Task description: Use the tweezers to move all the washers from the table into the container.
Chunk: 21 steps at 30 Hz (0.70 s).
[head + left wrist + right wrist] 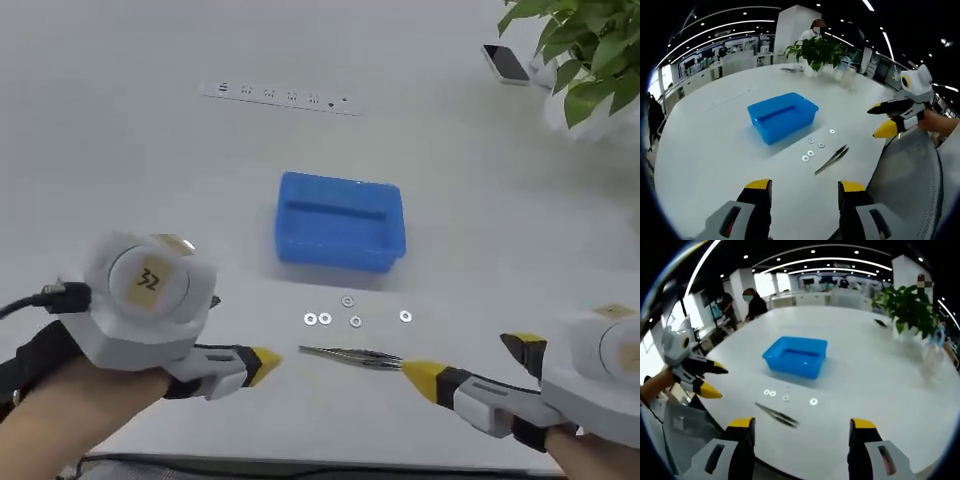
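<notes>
A blue container [340,222] [782,116] [796,356] stands mid-table. In front of it several small washers [325,319] [811,153] [785,398] lie loose on the white table [150,180]. Metal tweezers [350,355] [832,159] [777,415] lie flat just nearer than the washers, held by nothing. My left gripper [255,365] [805,186] is open, left of the tweezers. My right gripper [470,358] [802,423] is open too, its nearer tip close to the tweezers' right end. Each gripper also shows in the other's view: the right gripper [895,117], the left gripper [700,377].
A white power strip [280,97] lies far behind the container. A phone [505,62] and a potted plant [585,50] [907,307] sit at the far right. The table's near edge runs just below the grippers. People stand far off in the room.
</notes>
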Each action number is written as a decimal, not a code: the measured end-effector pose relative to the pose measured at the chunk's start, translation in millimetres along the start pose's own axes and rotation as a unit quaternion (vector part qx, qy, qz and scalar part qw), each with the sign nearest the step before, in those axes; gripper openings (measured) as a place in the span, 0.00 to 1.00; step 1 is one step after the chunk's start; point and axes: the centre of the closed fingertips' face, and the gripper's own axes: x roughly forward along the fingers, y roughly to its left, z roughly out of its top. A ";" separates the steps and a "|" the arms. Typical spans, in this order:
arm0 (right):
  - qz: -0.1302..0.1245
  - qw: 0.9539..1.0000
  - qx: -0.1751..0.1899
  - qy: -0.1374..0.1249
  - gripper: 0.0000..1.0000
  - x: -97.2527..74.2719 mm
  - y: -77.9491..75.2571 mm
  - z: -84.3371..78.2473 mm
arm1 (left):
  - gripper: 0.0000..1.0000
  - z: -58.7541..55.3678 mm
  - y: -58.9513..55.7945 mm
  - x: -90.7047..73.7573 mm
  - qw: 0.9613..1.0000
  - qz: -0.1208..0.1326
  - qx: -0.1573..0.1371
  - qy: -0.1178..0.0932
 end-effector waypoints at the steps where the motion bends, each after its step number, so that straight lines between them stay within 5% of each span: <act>1: 0.001 1.000 0.000 0.001 0.75 0.7 0.2 0.0 | 0.51 1.8 -2.0 3.2 1.000 -0.008 0.005 -0.006; 6: 0.010 1.000 -0.005 0.011 0.73 4.5 5.1 -3.7 | 0.36 0.1 -15.9 23.0 0.998 -0.061 0.030 -0.004; 7: 0.011 1.000 -0.007 0.013 0.73 4.8 5.9 -4.4 | 0.35 -3.8 -17.6 26.7 0.997 -0.063 0.049 0.014; 9: 0.013 1.000 -0.012 0.018 0.72 4.6 8.9 -4.9 | 0.37 -1.1 -23.1 33.8 0.995 -0.072 0.074 0.011; 21: 0.025 1.000 -0.010 0.016 0.68 3.7 16.2 -6.1 | 0.19 -12.2 -24.5 76.7 0.985 -0.100 0.135 0.040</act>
